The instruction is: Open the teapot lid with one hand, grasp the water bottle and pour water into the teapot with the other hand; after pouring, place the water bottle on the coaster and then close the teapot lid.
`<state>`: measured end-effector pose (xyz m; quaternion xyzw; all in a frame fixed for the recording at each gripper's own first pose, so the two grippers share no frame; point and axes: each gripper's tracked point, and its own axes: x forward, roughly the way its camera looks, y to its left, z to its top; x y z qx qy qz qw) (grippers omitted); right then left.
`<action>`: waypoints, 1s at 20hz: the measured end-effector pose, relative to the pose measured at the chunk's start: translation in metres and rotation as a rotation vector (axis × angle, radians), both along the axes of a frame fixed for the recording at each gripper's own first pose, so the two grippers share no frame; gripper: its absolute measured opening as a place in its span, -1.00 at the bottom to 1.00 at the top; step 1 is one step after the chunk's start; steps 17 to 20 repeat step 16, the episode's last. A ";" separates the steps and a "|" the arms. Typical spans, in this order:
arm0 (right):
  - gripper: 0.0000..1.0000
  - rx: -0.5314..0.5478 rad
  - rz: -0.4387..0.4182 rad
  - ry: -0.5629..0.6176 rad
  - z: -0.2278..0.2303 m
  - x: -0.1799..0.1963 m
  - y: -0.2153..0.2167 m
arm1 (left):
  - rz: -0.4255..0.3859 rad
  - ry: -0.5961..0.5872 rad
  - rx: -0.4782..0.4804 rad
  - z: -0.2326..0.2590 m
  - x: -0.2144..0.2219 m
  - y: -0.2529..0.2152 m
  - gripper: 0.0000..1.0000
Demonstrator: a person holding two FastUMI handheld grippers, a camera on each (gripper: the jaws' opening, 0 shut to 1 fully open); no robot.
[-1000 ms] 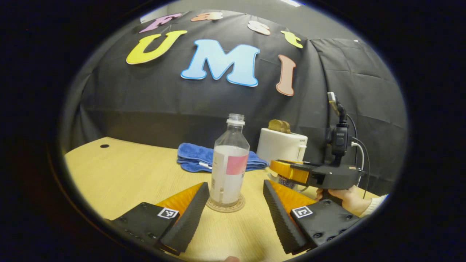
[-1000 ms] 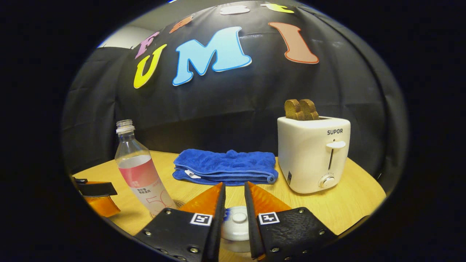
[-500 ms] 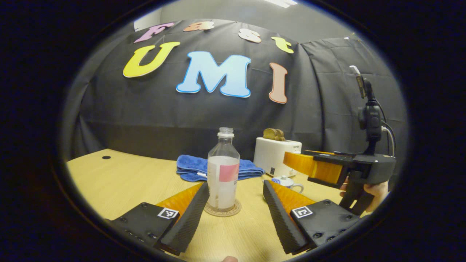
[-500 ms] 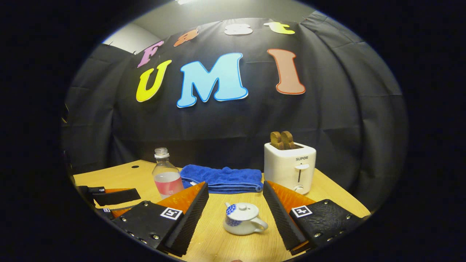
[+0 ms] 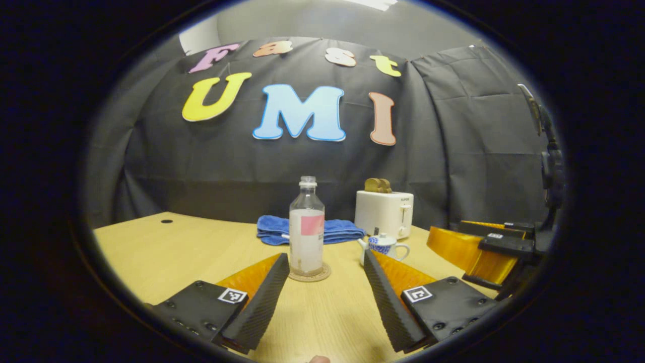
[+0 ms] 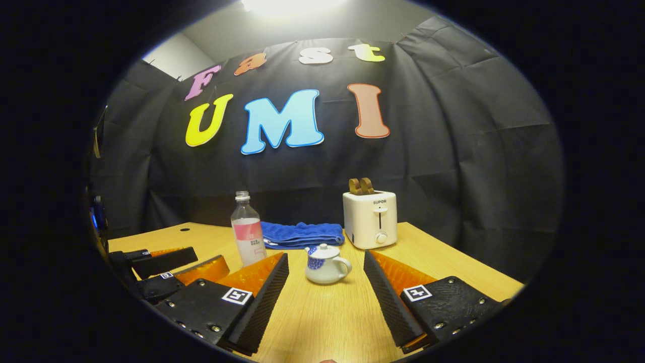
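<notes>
A capless water bottle [image 5: 306,229] with a pink and white label stands upright on a round coaster [image 5: 310,275] on the wooden table. To its right sits a small white and blue teapot [image 5: 384,245] with its lid on. My left gripper [image 5: 322,282] is open, well short of the bottle, nothing between its fingers. In the right gripper view the teapot [image 6: 325,263] stands a little ahead between the spread fingers of my right gripper [image 6: 325,282], which is open and apart from it. The bottle [image 6: 247,235] is to the teapot's left there.
A folded blue towel [image 5: 315,230] lies behind the bottle. A white toaster [image 5: 384,214] with bread in its slots stands at the back right. The other gripper [image 5: 478,247] shows at the right edge of the left gripper view. The wooden table [image 6: 453,264] ends close on the right.
My right gripper let go of the teapot lid, opened and drew back from the teapot. My left gripper also backed away from the bottle, which stays on the coaster.
</notes>
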<state>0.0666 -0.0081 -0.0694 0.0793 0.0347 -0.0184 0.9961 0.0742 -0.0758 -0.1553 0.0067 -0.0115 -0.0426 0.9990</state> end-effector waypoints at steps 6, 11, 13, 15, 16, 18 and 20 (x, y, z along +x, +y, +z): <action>0.88 -0.004 -0.006 0.001 -0.012 -0.017 0.002 | 0.008 0.003 0.053 -0.006 -0.024 -0.012 1.00; 0.92 -0.043 -0.003 0.020 -0.017 -0.027 0.005 | 0.042 0.003 0.050 -0.005 -0.035 -0.005 1.00; 0.92 -0.072 -0.001 0.021 -0.017 -0.028 0.008 | 0.062 0.003 0.051 -0.006 -0.037 -0.002 1.00; 0.93 -0.063 0.004 0.023 -0.017 -0.028 0.009 | 0.065 0.004 0.052 -0.006 -0.036 -0.002 1.00; 0.92 -0.064 0.000 0.022 -0.017 -0.027 0.008 | 0.064 0.004 0.051 -0.005 -0.036 -0.002 1.00; 0.92 -0.064 0.000 0.022 -0.017 -0.027 0.008 | 0.064 0.004 0.051 -0.005 -0.036 -0.002 1.00; 0.92 -0.064 0.000 0.022 -0.017 -0.027 0.008 | 0.064 0.004 0.051 -0.005 -0.036 -0.002 1.00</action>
